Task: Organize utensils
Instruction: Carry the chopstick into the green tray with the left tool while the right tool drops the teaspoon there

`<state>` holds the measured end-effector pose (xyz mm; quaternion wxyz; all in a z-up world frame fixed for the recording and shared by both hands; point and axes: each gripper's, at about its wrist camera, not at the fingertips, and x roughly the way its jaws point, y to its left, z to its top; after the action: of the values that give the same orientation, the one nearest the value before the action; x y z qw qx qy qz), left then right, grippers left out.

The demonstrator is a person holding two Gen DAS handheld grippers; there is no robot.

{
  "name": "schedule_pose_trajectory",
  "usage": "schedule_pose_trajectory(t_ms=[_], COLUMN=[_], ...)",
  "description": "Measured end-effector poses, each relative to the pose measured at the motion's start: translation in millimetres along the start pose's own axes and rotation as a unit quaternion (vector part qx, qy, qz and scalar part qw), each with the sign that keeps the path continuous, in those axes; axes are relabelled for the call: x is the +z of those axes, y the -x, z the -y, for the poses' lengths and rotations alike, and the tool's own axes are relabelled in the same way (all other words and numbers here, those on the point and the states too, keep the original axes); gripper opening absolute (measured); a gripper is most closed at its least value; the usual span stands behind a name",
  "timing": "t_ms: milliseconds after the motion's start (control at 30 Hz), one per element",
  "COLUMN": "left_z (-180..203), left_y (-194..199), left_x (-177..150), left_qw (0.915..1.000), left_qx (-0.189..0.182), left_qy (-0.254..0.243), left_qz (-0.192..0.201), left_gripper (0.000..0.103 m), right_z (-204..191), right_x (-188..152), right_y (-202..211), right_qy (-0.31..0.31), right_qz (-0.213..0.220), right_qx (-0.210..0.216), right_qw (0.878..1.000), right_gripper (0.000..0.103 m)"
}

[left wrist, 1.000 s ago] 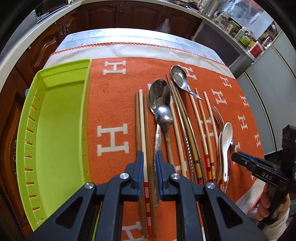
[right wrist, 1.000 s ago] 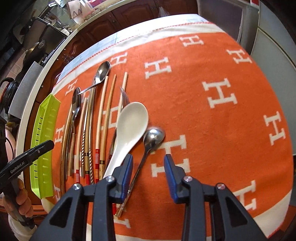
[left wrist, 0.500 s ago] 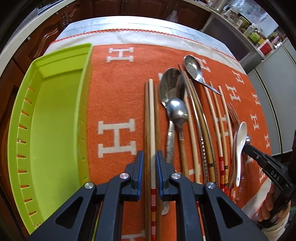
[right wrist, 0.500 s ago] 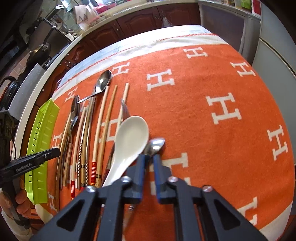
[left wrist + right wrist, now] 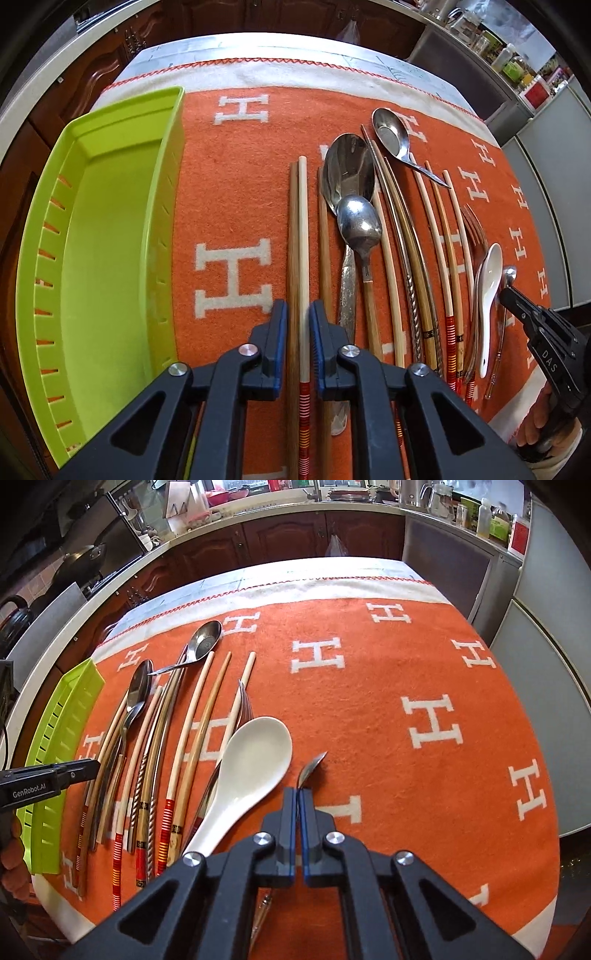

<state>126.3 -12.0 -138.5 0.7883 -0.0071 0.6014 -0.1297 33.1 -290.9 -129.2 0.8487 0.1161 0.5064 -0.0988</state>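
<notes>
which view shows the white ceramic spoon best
The right wrist view: the white ceramic spoon lies close and large, bowl facing up, just left of the right hand-held gripper. In the left wrist view it is small and distorted near the right edge.

**Bright, even daylight; heavy fisheye bending at the rims**

Both views are well lit and sharp across the middle. Soft light falls from the far side of the room, washing the white border of the orange cloth [image 5: 295,74] almost to pure white. The large steel spoon [image 5: 349,173] carries bright glare in its bowl; shadows beside the utensils are short and faint. The white ceramic spoon [image 5: 255,764] shows a gentle sheen. Straight chopsticks bow outward, the corners fall to black vignette, and the cabinets at the edges smear slightly.
</notes>
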Motion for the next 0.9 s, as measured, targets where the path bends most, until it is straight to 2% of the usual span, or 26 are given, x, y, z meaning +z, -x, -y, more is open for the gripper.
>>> schedule_pose_trajectory(t_ms=[133, 300, 500, 667, 900], left_z=[-5, -5, -6, -8, -20], left_y=[4, 11, 28, 59, 113], left_x=[-2, -5, -10, -17, -36], left_qw=[0.9996, 0.9999, 0.9996, 0.998, 0.9942], left_qx=[-0.022, -0.007, -0.013, -0.029, -0.054], left_qy=[0.014, 0.003, 0.003, -0.003, 0.005], left_qz=[0.0, 0.007, 0.024, 0.056, 0.093], left_gripper=[0.004, 0.004, 0.004, 0.004, 0.004], right_z=[1, 0, 0, 2, -15], right_x=[-1, -1, -2, -6, -11], right_y=[1, 0, 0, 10, 45], right_qy=[0.001, 0.0, -0.001, -0.013, 0.003], right_qz=[0.0, 0.0, 0.003, 0.009, 0.028], right_qx=[0.001, 0.004, 0.005, 0.035, 0.081], right_qw=[1.0, 1.0, 1.0, 0.999, 0.996], right_gripper=[0.002, 0.002, 0.002, 0.002, 0.002])
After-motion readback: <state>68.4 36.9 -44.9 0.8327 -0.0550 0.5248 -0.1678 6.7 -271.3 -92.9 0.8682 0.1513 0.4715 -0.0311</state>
